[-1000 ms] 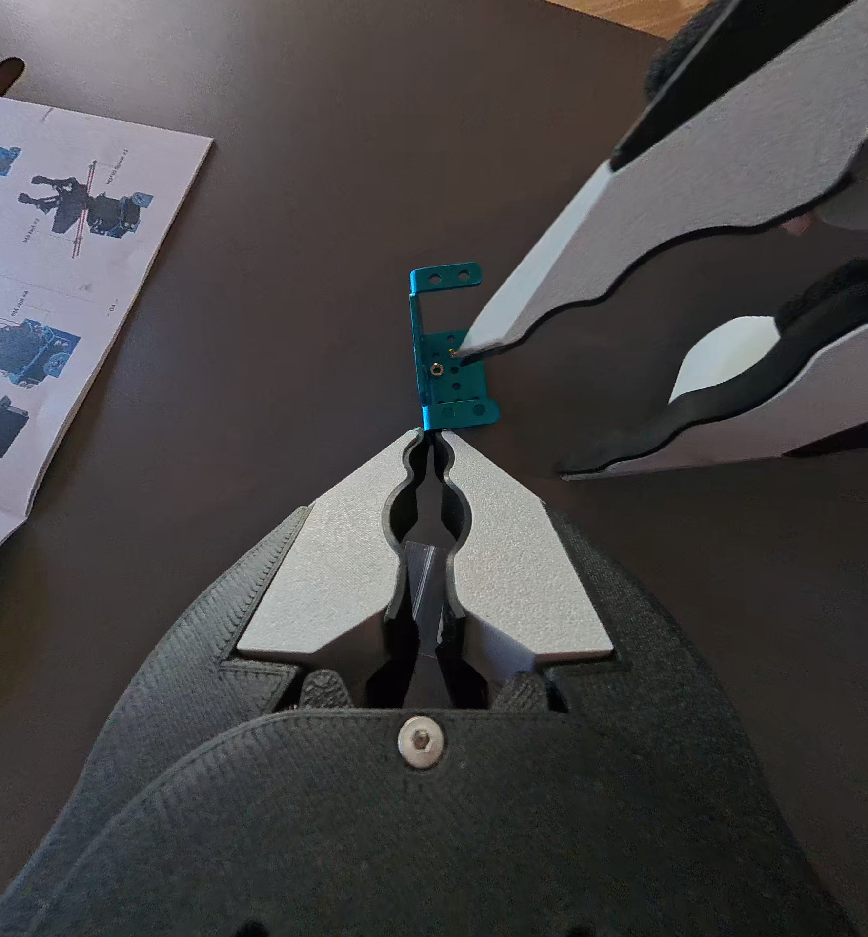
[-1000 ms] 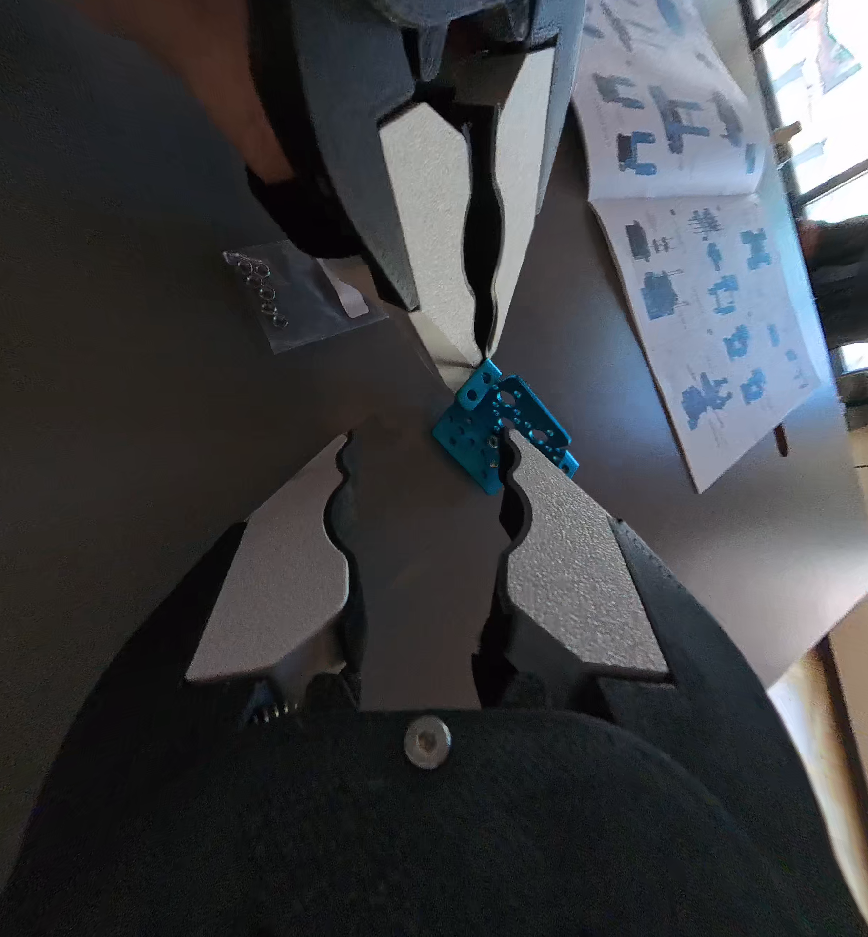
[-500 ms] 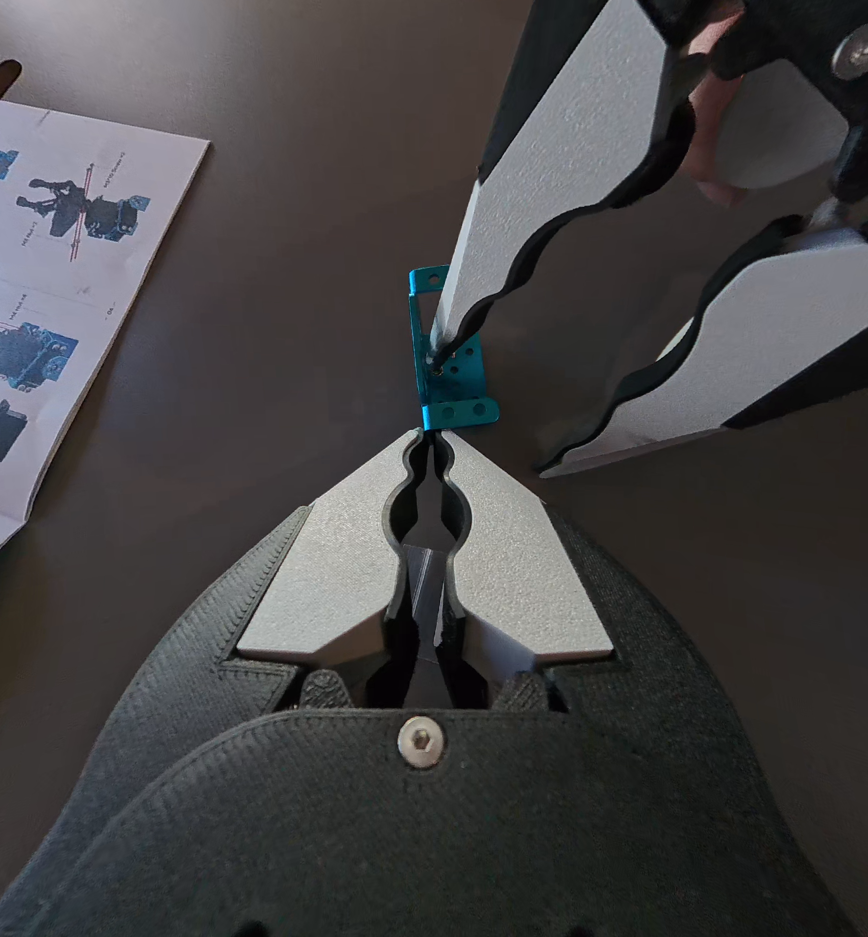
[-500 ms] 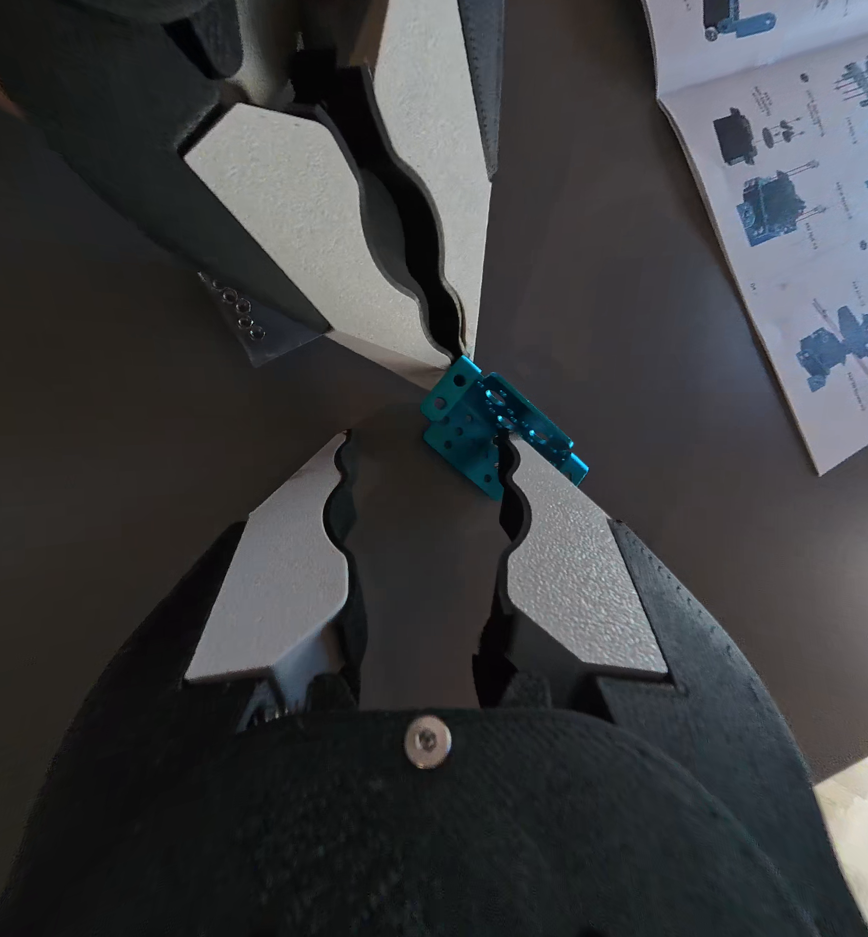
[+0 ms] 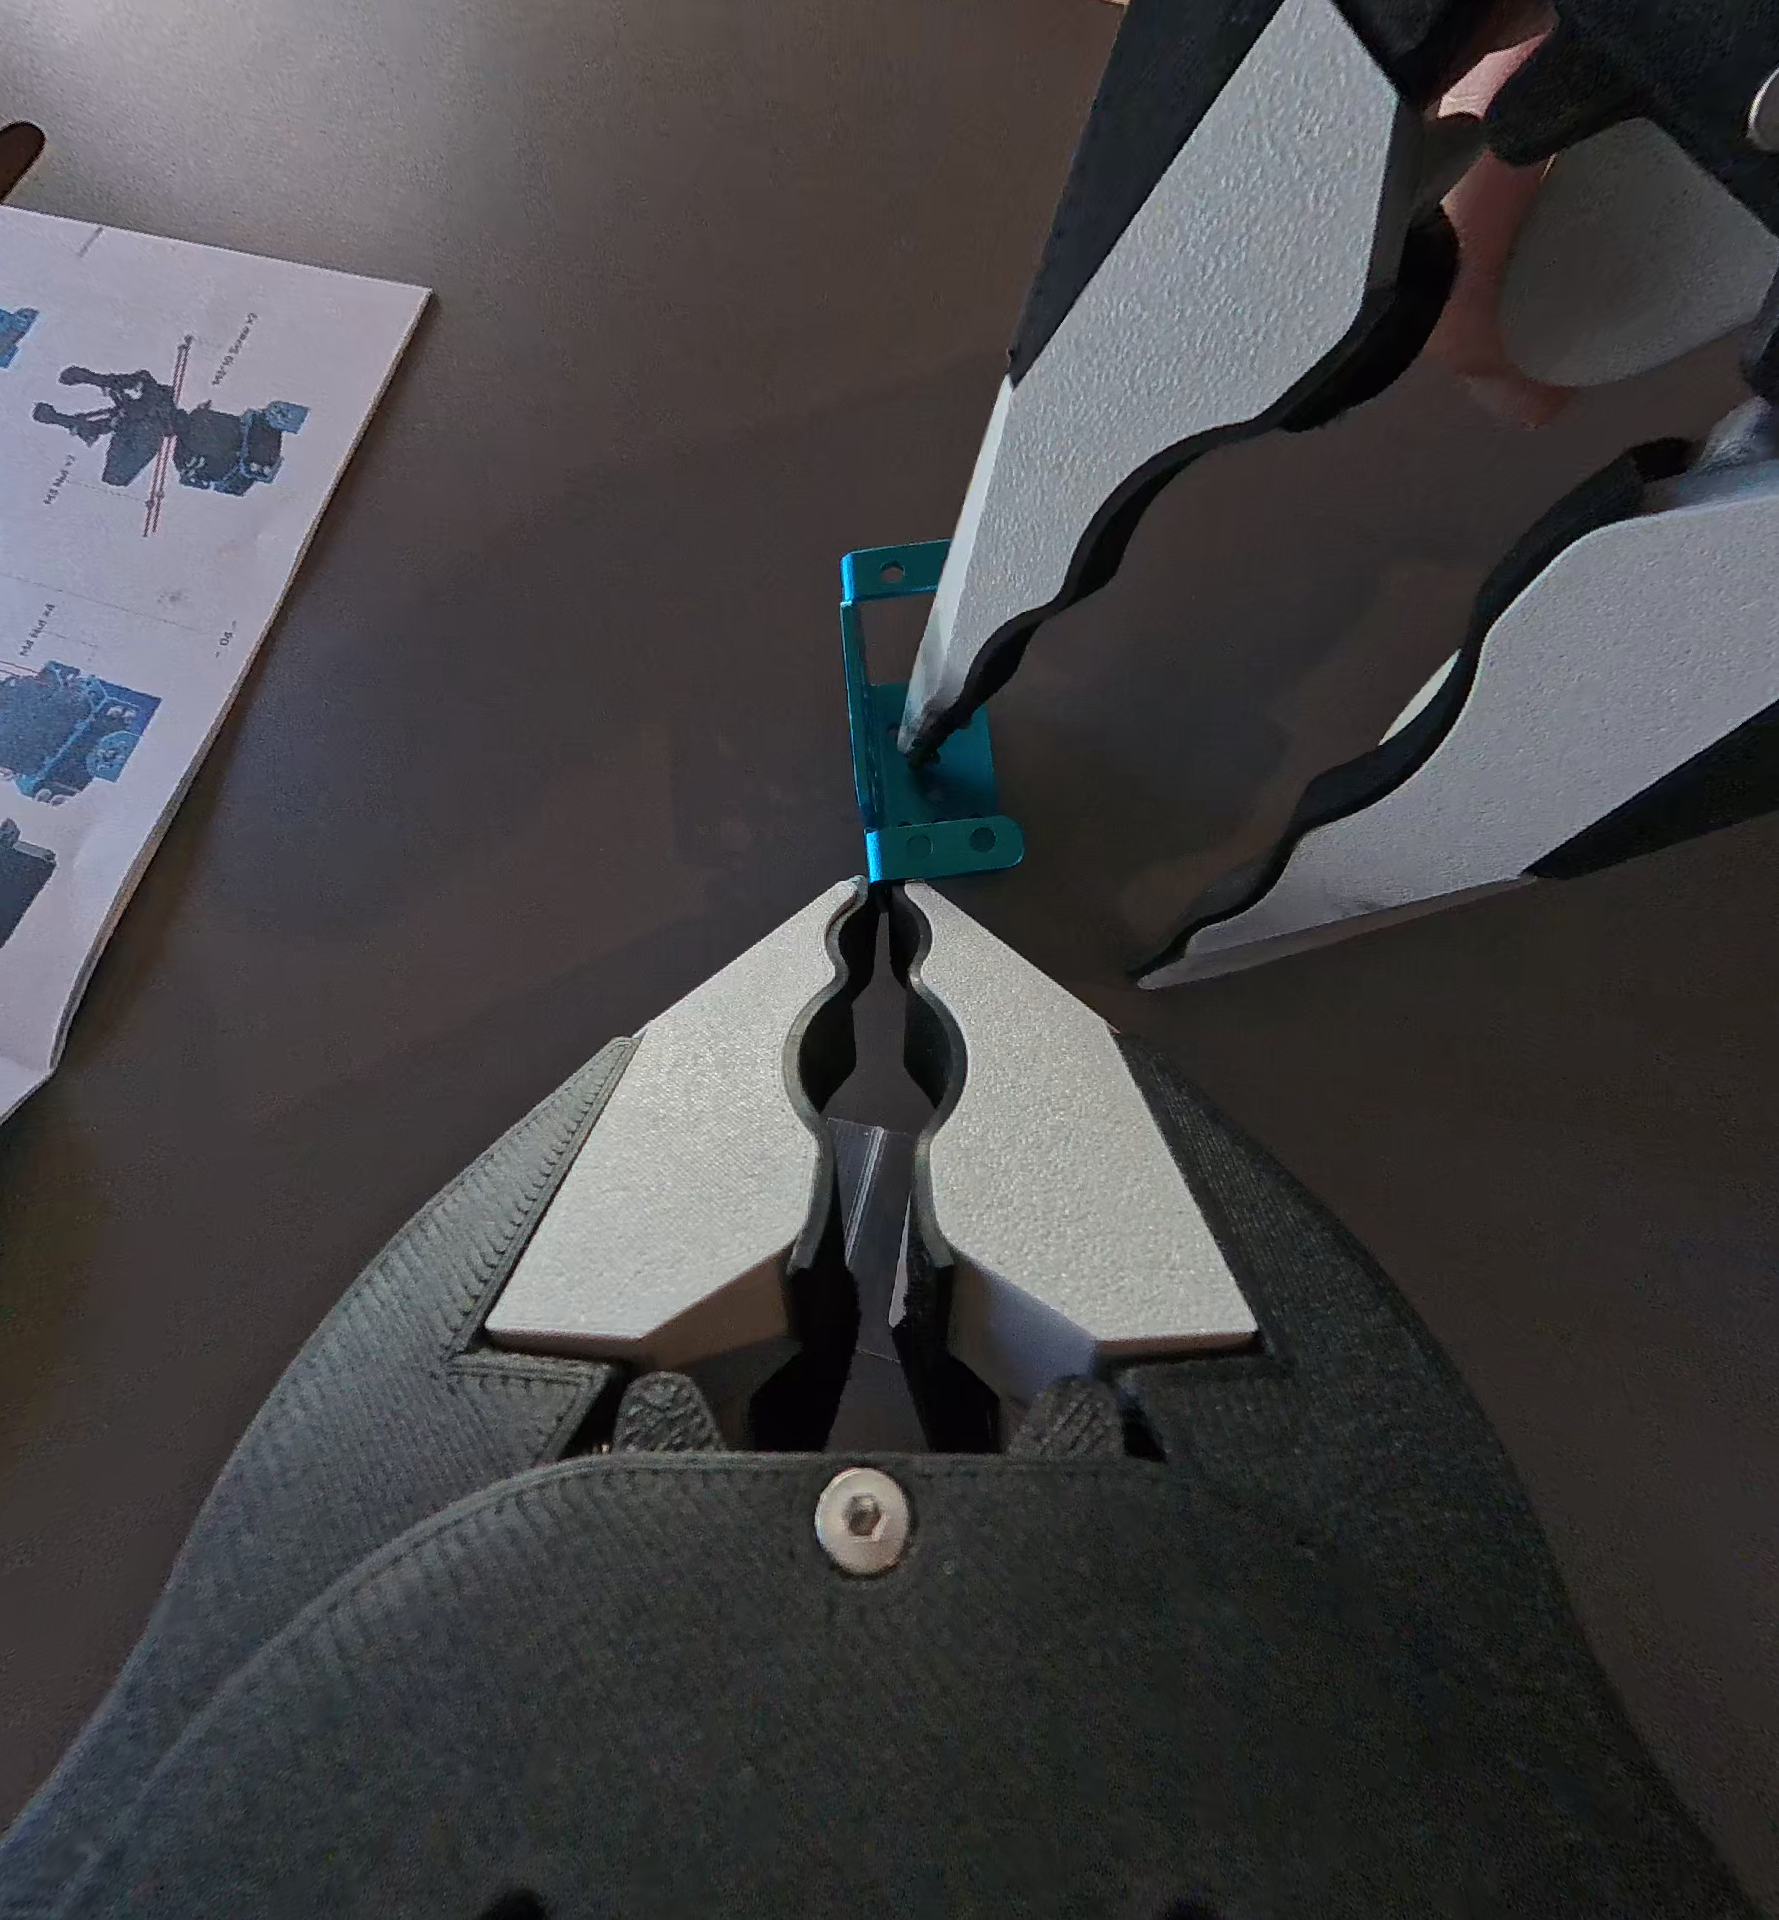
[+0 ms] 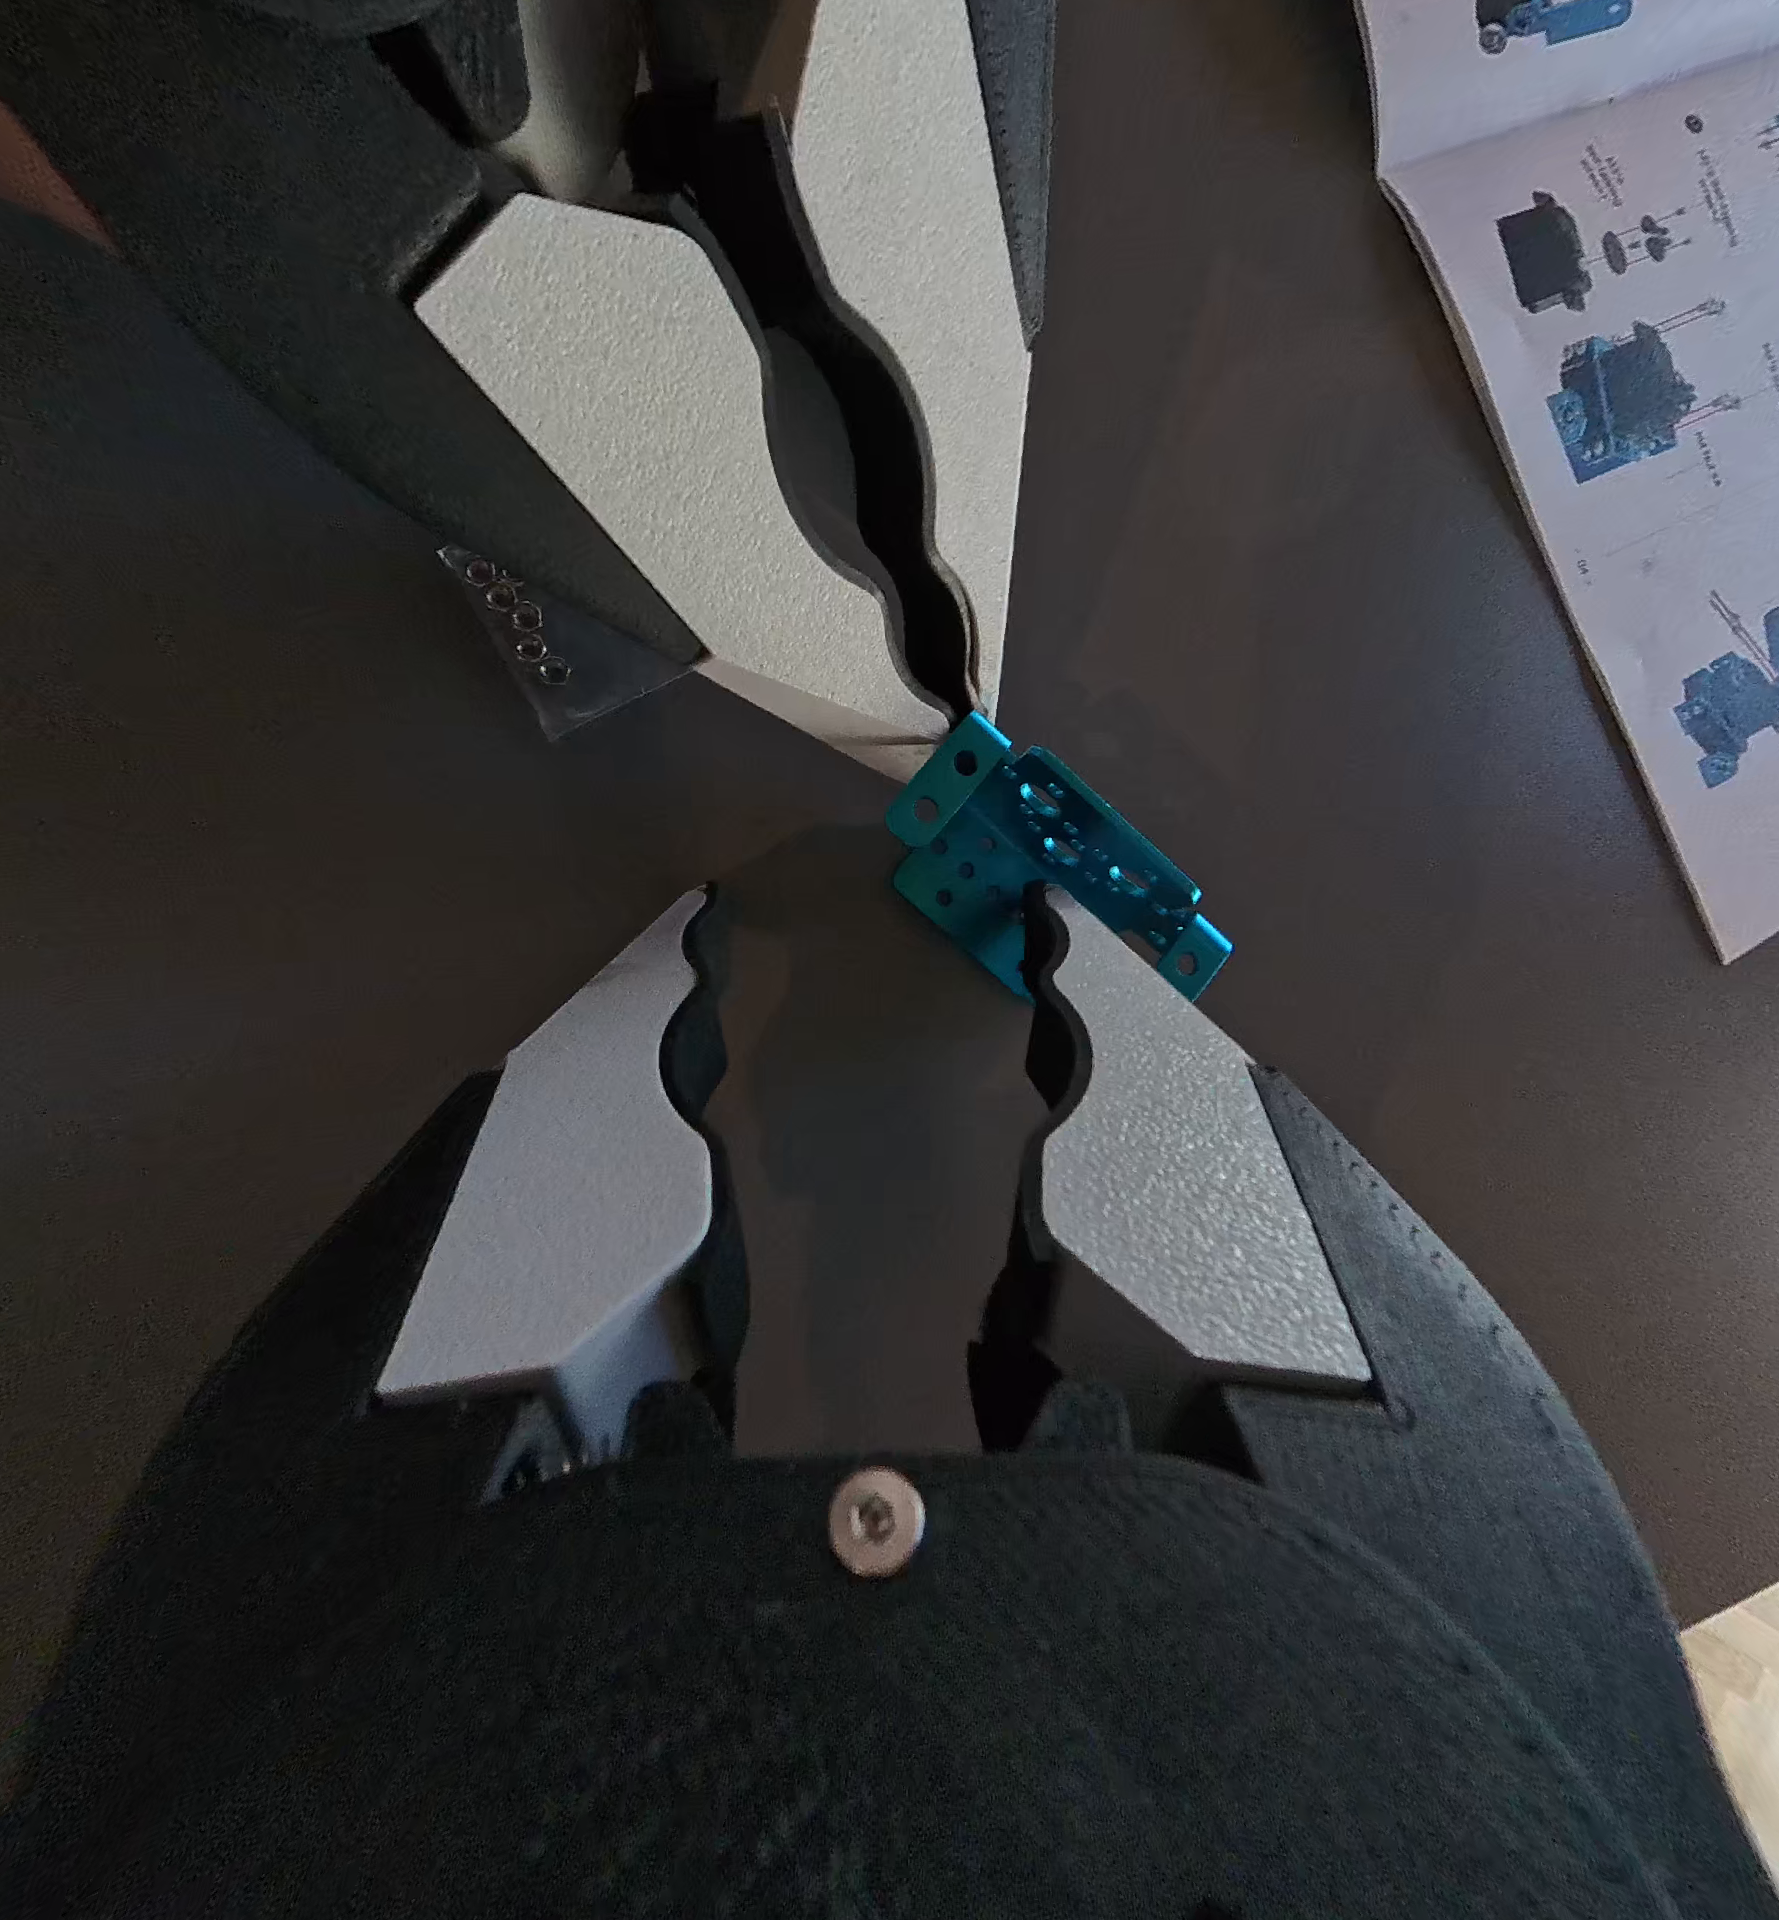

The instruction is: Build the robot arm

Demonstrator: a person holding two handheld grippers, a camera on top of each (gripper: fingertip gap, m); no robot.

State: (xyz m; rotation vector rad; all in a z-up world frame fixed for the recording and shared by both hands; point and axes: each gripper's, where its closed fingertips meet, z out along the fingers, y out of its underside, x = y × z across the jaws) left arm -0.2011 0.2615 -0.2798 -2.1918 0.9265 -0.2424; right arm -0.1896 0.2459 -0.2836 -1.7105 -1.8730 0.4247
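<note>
A small blue metal bracket (image 5: 952, 790) with several holes stands on the dark table (image 5: 573, 727). My left gripper (image 5: 880, 891) is shut on the bracket's near flange edge. My right gripper (image 5: 1030, 852) comes in from the upper right, open. One of its fingertips (image 5: 916, 727) presses on the bracket's flat face, and the other rests on the table beside it. In the right wrist view the bracket (image 6: 978, 842) lies against the tip of my right gripper's (image 6: 869, 904) right finger. The left gripper (image 6: 963, 707) pinches its far corner from above.
An open instruction booklet (image 5: 85, 582) lies on the table to the left; it also shows in the right wrist view (image 6: 1643, 436) at the upper right. A small clear bag of metal rings (image 6: 526, 634) lies under the left gripper. The table edge (image 6: 1695, 1621) is at the lower right. Only a small space, under 4 cm, lies between the two pairs of fingers.
My right gripper has swung from a low, flat pose to a steeper one, with its fingertip staying on the bracket. The left gripper and the bracket have not moved.
</note>
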